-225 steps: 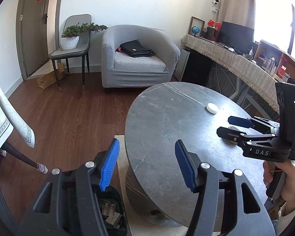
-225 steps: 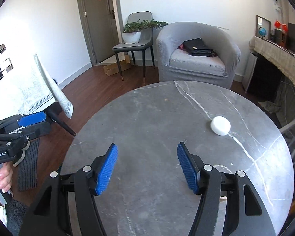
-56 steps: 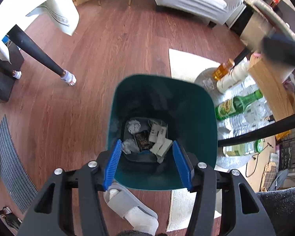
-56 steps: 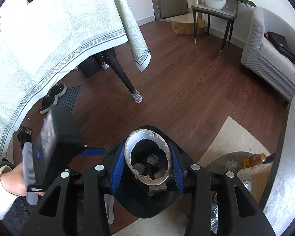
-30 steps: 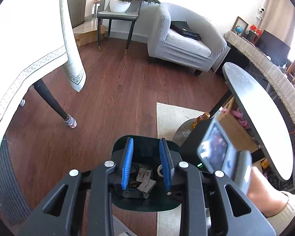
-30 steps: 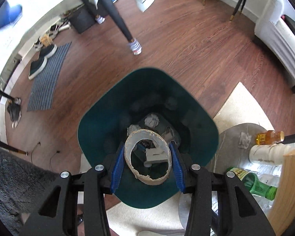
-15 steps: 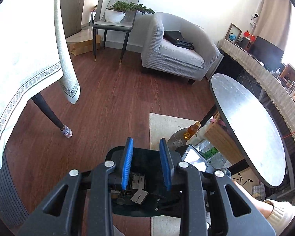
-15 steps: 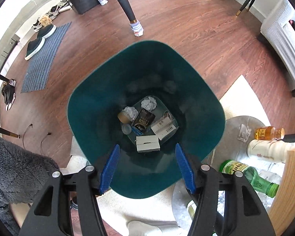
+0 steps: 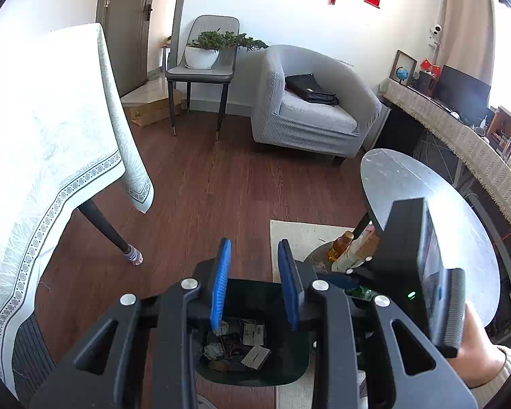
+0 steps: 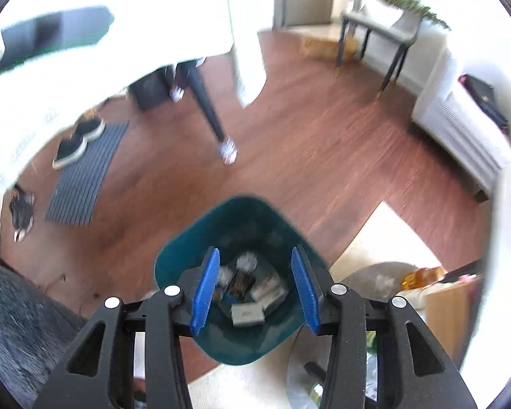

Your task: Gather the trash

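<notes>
Room: wooden floor (image 9: 221, 187), cream rug (image 9: 299, 235).
Trash bin (image 10: 173, 259): stood at the rug's edge, below both grippers.
Trash (image 10: 247, 313): lay on the bin's bottom.
Left gripper (image 9: 253, 243): jaws apart, opening, nothing between.
Right gripper (image 10: 255, 250): jaws apart, closing, nothing between.

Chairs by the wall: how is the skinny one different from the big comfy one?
The skinny chair stands on thin dark legs, while the armchair sits low to the floor. The skinny chair has a flat, upright back, while the armchair's back curves round its seat. The skinny chair holds a potted plant, the armchair a black bag. Both are grey and stand by the white wall.
</notes>
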